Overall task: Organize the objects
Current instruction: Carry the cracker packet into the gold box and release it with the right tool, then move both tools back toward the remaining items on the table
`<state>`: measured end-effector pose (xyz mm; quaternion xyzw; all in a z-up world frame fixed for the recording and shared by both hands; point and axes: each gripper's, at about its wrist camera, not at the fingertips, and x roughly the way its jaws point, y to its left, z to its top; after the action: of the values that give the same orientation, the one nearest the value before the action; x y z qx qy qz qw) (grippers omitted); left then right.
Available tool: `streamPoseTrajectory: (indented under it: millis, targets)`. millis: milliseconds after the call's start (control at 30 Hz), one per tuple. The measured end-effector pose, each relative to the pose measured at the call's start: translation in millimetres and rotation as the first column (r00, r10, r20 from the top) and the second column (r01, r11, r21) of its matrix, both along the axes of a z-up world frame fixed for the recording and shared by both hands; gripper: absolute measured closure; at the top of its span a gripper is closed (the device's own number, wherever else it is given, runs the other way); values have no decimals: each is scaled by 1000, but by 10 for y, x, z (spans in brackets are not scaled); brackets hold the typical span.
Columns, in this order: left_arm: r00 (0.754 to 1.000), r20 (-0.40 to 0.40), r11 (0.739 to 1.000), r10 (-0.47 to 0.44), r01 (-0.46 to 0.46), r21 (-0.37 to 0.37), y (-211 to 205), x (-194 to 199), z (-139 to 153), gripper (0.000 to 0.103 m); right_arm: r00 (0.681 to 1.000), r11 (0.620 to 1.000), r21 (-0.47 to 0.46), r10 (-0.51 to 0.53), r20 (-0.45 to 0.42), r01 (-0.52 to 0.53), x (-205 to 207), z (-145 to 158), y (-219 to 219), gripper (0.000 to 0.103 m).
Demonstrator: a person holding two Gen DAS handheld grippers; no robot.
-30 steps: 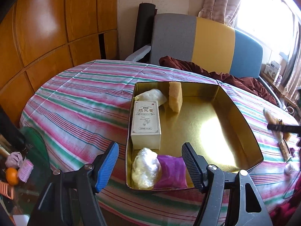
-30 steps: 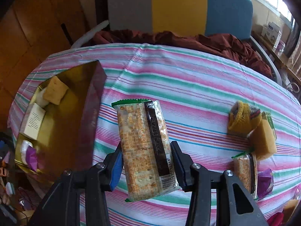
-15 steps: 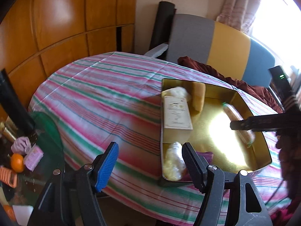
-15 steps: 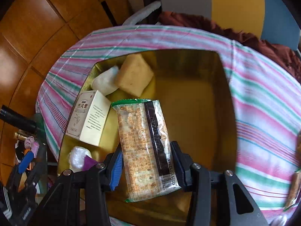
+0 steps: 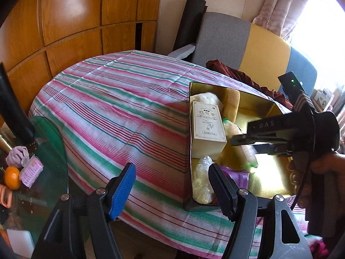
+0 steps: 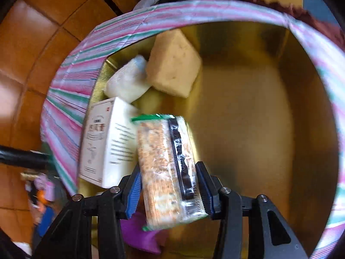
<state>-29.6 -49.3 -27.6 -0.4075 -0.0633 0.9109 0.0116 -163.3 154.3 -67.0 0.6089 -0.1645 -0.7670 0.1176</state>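
While the right gripper [image 6: 169, 191] hangs inside the tin [image 6: 306, 69], each thing reads as follows.

Right gripper: jaws opening, cracker pack [image 6: 166, 166] between them and seemingly slipping free, judged a release over bare floor.
Cracker pack: long, flat, clear crinkly wrap with green ends and a dark strip; tilted nose-down beside the box [image 6: 103, 142], so it would likely land alongside.
Left gripper [image 5: 172, 185]: jaws spread, nothing between them; it hovers at the table's [image 5: 112, 112] near edge, clear of the tin, probably waiting.
Tin: gold, shiny, square-walled metal; goods packed along one wall, the far half bare.
Box: pale printed card, lying flat.
Sponge [image 6: 172, 64]: yellow porous block, leaning in a corner.
White pack [image 6: 127, 79]: soft, pillow-like.
Purple pouch [image 6: 142, 235]: glossy, under the gripper.
Cloth: striped pink, green, white.
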Motion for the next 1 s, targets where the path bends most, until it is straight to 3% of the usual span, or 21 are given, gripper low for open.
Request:
streamPoseTrajectory:
  millis: [100, 267, 500, 700, 1000]
  targets:
    - [1000, 0, 1000, 2, -2, 1, 1, 5, -3, 33, 1000, 996, -84, 3, 4, -3, 41, -17, -3, 51]
    - [1000, -8, 1000, -4, 4, -9, 23, 7, -10, 33, 999, 997, -78, 23, -46, -26, 142, 101, 82, 51]
    - [999, -33, 999, -23, 22, -33, 98, 53, 39, 33, 982, 996, 55, 75, -171, -67, 379, 371, 174, 51]
    - [996, -74, 997, -56, 52, -55, 260, 127, 154, 33, 948, 978, 193, 138, -286, -84, 681, 592, 328, 49]
    - [987, -92, 989, -131, 124, -80, 577, 219, 246, 33, 923, 964, 265, 89, -374, 14, 1061, 785, 946, 42]
